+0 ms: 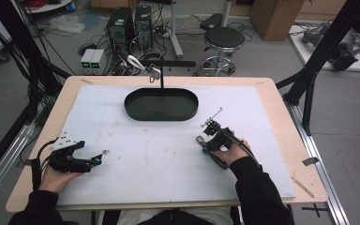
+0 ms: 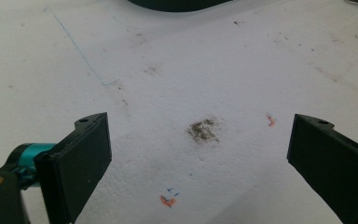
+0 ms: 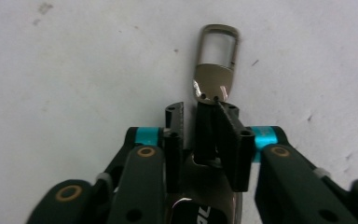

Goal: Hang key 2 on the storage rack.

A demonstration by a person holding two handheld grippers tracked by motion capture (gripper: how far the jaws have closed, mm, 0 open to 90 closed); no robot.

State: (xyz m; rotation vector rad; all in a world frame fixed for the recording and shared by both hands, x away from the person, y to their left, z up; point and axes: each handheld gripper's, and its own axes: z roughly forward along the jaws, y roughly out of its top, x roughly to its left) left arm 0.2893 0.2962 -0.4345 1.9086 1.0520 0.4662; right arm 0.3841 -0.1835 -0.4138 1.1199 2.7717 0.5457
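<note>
Now one metal key fob [image 3: 216,70] sits nipped in the right gripper [image 3: 204,122].
Its fingers [image 3: 235,140] stand narrow, pressing it; the left gripper [image 2: 200,154] fingers [image 2: 81,158] gape wide over the tabletop [image 2: 182,70], holding nothing.

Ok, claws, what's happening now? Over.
Right claw shut on metal key clip. Left claw open, holding nothing. Nothing in the way.

- key fob [image 3: 216,70]: shiny silver metal, dark strap
- right tongs [image 3: 205,109]: black, teal fittings, brass-coloured rivets
- left tongs [image 2: 198,154]: black, teal fitting
- mat [image 1: 168,154]: white, with a brown smudge plus orange and blue marks
- tray [image 1: 161,104]: black
- worktop [image 1: 281,112]: light wood edge
</note>
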